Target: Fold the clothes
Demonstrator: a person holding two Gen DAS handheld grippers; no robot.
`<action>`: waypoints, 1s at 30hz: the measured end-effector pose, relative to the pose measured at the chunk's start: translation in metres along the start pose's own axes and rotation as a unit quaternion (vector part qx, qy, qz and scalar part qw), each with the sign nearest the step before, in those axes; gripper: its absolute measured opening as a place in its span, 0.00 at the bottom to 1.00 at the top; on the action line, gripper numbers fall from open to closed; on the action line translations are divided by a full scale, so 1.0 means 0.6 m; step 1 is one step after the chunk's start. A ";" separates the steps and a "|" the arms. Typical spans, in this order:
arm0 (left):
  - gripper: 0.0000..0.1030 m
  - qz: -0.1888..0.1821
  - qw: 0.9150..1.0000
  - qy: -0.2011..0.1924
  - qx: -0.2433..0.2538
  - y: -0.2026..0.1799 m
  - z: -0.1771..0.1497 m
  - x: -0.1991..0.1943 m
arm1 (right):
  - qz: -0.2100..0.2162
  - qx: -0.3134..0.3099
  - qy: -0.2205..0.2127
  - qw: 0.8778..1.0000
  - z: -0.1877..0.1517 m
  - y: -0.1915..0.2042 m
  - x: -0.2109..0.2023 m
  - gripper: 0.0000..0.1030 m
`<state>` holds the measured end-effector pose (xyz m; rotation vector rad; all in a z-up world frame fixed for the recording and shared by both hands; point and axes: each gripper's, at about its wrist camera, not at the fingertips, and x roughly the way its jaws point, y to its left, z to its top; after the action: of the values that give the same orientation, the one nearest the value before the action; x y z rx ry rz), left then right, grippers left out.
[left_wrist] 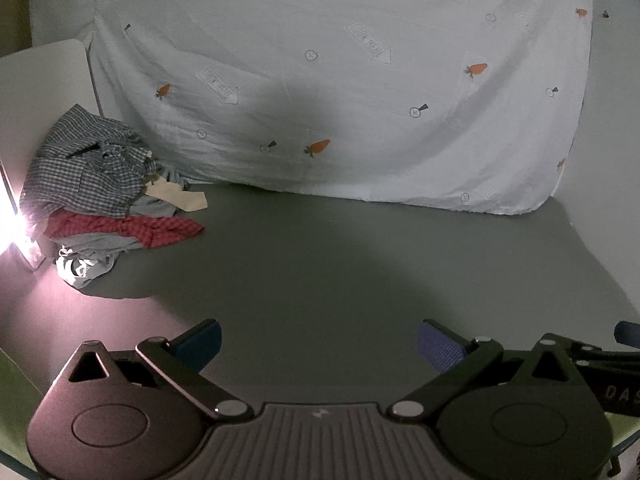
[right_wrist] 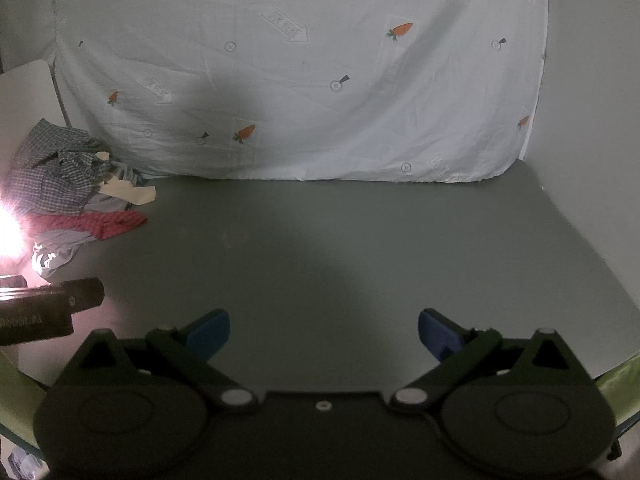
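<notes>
A heap of crumpled clothes [left_wrist: 104, 184] lies at the far left of the grey table [left_wrist: 340, 264]: blue checked cloth on top, a red checked piece and pale blue cloth under it. The same heap of clothes [right_wrist: 76, 188] shows at the left in the right wrist view. My left gripper [left_wrist: 320, 346] is open over bare table, well short of the heap, nothing between its blue pads [left_wrist: 202, 344]. My right gripper [right_wrist: 324, 336] is open too, empty, over the grey table [right_wrist: 360, 248]. The left gripper's body [right_wrist: 44, 312] shows at the left edge of the right view.
A white sheet [left_wrist: 340, 80] printed with carrots hangs behind the table as a backdrop. A bright lamp glare [left_wrist: 12, 224] sits at the left edge beside the heap. A white board [left_wrist: 44, 80] stands at the back left. The right gripper's edge [left_wrist: 624, 356] shows at far right.
</notes>
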<state>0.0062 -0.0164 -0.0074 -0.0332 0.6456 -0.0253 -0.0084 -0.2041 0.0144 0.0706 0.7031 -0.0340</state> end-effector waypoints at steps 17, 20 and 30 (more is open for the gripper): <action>1.00 -0.004 1.000 0.007 0.004 -0.013 -0.003 -0.009 | 0.009 -0.002 0.006 1.000 0.008 -0.028 0.004 0.99; 1.00 -0.003 1.000 0.011 0.003 -0.016 0.003 -0.008 | 0.011 -0.002 0.006 1.000 0.008 -0.040 0.006 0.99; 1.00 0.006 1.000 0.026 0.001 -0.064 -0.009 -0.013 | 0.019 -0.001 0.006 1.000 0.010 -0.082 0.016 0.99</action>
<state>-0.0039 -0.0549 -0.0056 -0.0275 0.6985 -0.0160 0.0000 -0.2538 0.0101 0.0823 0.7137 0.0044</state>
